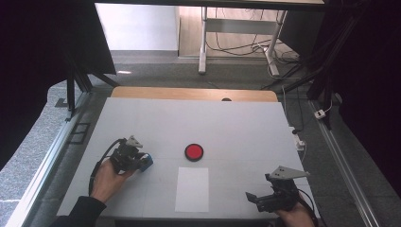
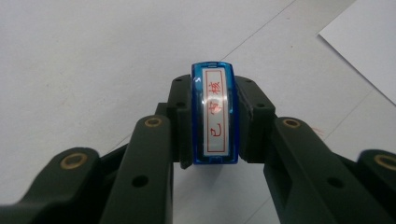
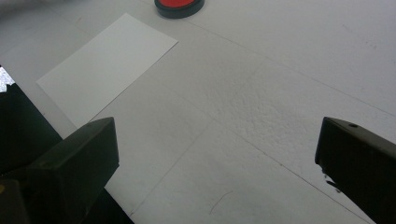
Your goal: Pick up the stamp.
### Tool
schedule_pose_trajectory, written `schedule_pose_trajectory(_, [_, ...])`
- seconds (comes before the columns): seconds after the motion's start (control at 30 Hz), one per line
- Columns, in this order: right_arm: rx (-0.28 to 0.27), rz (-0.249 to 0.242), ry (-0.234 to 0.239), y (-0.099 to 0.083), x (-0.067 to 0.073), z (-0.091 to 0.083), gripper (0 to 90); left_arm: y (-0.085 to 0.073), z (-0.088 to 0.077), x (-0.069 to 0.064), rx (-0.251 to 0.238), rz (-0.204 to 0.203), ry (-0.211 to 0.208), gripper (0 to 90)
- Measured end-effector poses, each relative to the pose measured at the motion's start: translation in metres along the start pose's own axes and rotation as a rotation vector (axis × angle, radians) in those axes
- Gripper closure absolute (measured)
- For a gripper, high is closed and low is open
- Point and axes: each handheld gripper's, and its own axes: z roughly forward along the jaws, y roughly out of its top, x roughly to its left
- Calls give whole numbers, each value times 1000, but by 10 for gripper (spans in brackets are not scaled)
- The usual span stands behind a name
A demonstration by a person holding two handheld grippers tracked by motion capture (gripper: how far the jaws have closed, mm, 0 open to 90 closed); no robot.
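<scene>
A small blue stamp [image 2: 214,114] with a white label and red characters sits clamped between the pads of my left gripper [image 2: 214,121]. In the high view the same blue stamp [image 1: 147,162] pokes out of the left gripper [image 1: 140,161] at the table's left, resting near the surface. A round red ink pad [image 1: 194,152] in a black case lies at the table's middle, to the right of the stamp. A white sheet of paper [image 1: 192,188] lies in front of it. My right gripper [image 1: 257,198] stands open at the front right, with nothing between its jaws.
The white table [image 1: 227,123] ends in a wooden strip at the far side. In the right gripper view the sheet of paper [image 3: 105,67] and the red ink pad [image 3: 179,6] lie ahead on the left. Cables and table legs stand on the floor beyond.
</scene>
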Motion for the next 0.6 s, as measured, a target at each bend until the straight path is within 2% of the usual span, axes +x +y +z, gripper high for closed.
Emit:
schedule_pose_trajectory(0.1, [0,-1,0,0,0,0,0,0,-1,1,1,-18,-8,702])
schedule_pose_trajectory(0.33, [-1,-3,2,0,0,0,0,1,-6,-1,-20,-24,-9,703])
schedule_pose_trajectory(0.6, [0,-4,3,0,0,0,0,4,-17,-7,-82,-3,-27,704])
